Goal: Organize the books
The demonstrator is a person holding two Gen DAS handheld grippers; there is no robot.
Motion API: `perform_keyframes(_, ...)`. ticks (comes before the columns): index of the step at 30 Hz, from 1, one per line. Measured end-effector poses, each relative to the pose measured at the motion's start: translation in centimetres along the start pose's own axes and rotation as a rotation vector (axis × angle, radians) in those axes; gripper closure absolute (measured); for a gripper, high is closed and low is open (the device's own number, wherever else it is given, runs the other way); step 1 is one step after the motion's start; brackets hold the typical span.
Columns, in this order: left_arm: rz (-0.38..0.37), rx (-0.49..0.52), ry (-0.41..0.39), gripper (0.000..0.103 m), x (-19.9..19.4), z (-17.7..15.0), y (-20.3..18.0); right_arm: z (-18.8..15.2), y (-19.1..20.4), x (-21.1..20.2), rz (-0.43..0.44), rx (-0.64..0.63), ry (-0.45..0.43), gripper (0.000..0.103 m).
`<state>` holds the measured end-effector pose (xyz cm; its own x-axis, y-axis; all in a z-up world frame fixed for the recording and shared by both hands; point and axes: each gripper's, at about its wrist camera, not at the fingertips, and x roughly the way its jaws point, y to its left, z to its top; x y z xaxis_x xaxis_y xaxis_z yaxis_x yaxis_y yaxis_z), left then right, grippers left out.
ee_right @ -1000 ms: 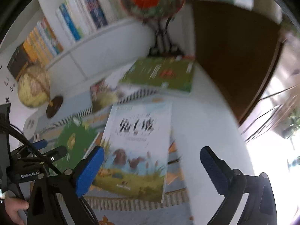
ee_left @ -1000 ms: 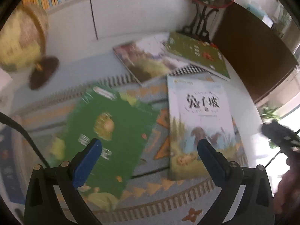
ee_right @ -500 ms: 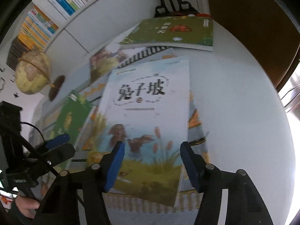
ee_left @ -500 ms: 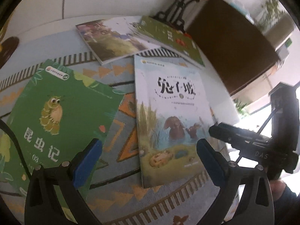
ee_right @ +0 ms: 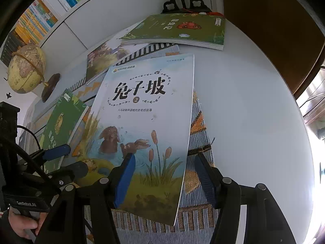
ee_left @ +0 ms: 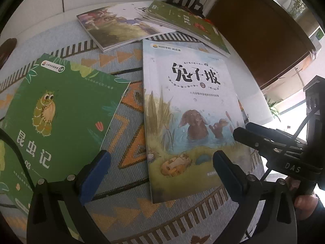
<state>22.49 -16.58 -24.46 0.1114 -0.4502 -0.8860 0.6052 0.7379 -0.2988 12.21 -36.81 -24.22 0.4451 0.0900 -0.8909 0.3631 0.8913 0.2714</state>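
A pale blue picture book (ee_left: pixel 189 109) with rabbits in a pond lies flat on a patterned mat (ee_left: pixel 128 122). My left gripper (ee_left: pixel 161 174) is open, low over the book's near left corner. To its left lies a green caterpillar book (ee_left: pixel 61 111). My right gripper (ee_right: pixel 164 179) stands about half open, straddling the pale blue book's (ee_right: pixel 146 109) right edge near the bottom corner: one finger over the cover, the other over the mat. I see no pad pressing on it. The right gripper (ee_left: pixel 256 140) also shows in the left wrist view, at the book's right edge.
Two more books lie at the back: an illustrated one (ee_right: pixel 101 59) and a green one (ee_right: pixel 182 30) partly over it. A globe (ee_right: pixel 26 69) stands at the left, below a shelf of books (ee_right: pixel 40 16). The white round table (ee_right: pixel 254 101) ends against brown furniture (ee_left: pixel 260 30).
Both grippers sank toward the books and tilted further down. The right jaws narrowed from wide to about half, then held. The left jaws stayed wide.
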Motion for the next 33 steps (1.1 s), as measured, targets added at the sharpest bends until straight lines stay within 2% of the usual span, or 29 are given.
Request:
perform_keyframes(16,0.043,0.025,-0.001,0.003,0.1,-0.7,-0.6,-0.2,-0.4,-0.3,-0.001,0.025,-0.007,0.044)
perform_keyframes(23,0.000,0.018,-0.030,0.003,-0.4,-1.1,-0.2,0.1,-0.2,0.0,0.019,0.012,0.011,0.041)
perform_keyframes(26,-0.054,0.010,-0.031,0.003,-0.5,-1.1,-0.2,0.1,-0.3,0.1,0.080,0.041,0.015,0.041)
perform_keyframes(29,-0.100,0.025,-0.024,0.003,-0.2,-1.1,-1.0,0.0,0.1,0.1,0.072,0.026,0.015,0.041)
perform_keyframes(33,-0.112,0.036,-0.029,0.002,-0.1,-1.2,-1.8,-0.1,0.2,0.2,0.132,0.042,0.025,0.040)
